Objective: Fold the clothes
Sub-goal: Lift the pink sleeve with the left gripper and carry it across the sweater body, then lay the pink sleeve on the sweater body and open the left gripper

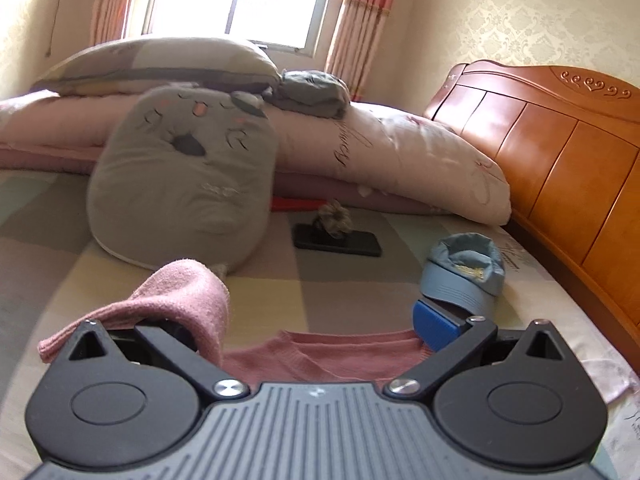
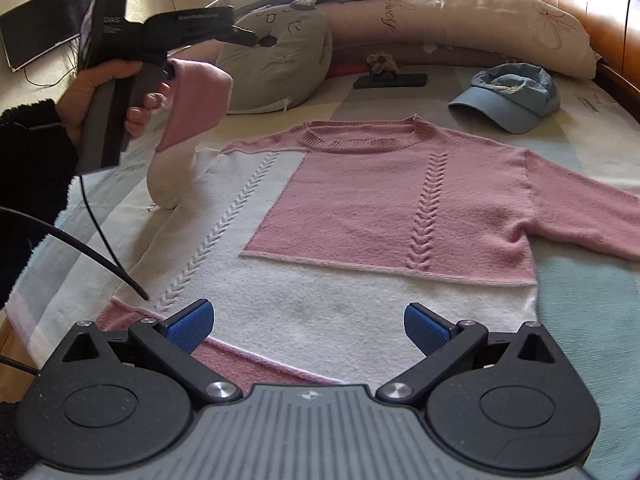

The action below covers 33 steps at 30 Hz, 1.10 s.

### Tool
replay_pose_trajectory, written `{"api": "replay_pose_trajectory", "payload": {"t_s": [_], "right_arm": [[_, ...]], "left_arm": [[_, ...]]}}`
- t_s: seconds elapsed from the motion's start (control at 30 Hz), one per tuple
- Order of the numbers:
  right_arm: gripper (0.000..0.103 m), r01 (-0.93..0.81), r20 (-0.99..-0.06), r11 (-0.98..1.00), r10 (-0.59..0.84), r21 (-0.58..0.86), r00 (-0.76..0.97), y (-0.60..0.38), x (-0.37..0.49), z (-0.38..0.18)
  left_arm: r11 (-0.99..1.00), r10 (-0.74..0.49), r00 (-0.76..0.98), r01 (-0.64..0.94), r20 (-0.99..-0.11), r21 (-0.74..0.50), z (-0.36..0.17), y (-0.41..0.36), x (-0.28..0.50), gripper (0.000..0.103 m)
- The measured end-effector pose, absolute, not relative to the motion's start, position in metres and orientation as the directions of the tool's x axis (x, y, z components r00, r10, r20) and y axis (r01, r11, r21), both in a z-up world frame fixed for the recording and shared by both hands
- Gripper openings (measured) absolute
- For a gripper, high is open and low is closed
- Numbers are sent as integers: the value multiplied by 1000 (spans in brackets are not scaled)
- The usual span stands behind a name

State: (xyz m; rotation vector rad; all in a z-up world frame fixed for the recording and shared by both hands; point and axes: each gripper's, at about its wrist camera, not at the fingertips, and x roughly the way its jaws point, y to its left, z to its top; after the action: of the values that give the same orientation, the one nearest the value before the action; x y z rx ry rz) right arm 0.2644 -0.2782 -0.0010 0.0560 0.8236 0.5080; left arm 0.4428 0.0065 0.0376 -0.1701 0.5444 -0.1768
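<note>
Now, left view: my left gripper [image 1: 320,320] has its jaws wide, yet the sleeve [image 1: 176,300] is draped over one finger and lifted off the bed [image 1: 360,276]. Soft knit, light, floppy; it'll sag and slide. Right view: the sweater [image 2: 360,208] lies flat, face up, other sleeve stretched out sideways. My right gripper [image 2: 308,326] hovers at the hem, jaws wide, holding nothing. I'd pinch at cuff or hem edge.
</note>
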Motion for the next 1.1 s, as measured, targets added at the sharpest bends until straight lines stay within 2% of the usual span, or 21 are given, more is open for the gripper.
{"api": "replay_pose_trajectory", "payload": {"t_s": [0.37,0.57,1.1], "right_arm": [[103,-408,-709,890,421,203,565,-296,262,0],[103,-392,-716,902,392,179,577,-308,261,3],[103,-294,-715,929,363,226,597,-333,259,-6]], "left_arm": [[973,-205,858,127,-471,-193,17,-41,447,102],[965,-250,858,181,-448,-191,8,-71,450,102],[958,-286,810,259,-512,-126,-14,-120,458,102]]}}
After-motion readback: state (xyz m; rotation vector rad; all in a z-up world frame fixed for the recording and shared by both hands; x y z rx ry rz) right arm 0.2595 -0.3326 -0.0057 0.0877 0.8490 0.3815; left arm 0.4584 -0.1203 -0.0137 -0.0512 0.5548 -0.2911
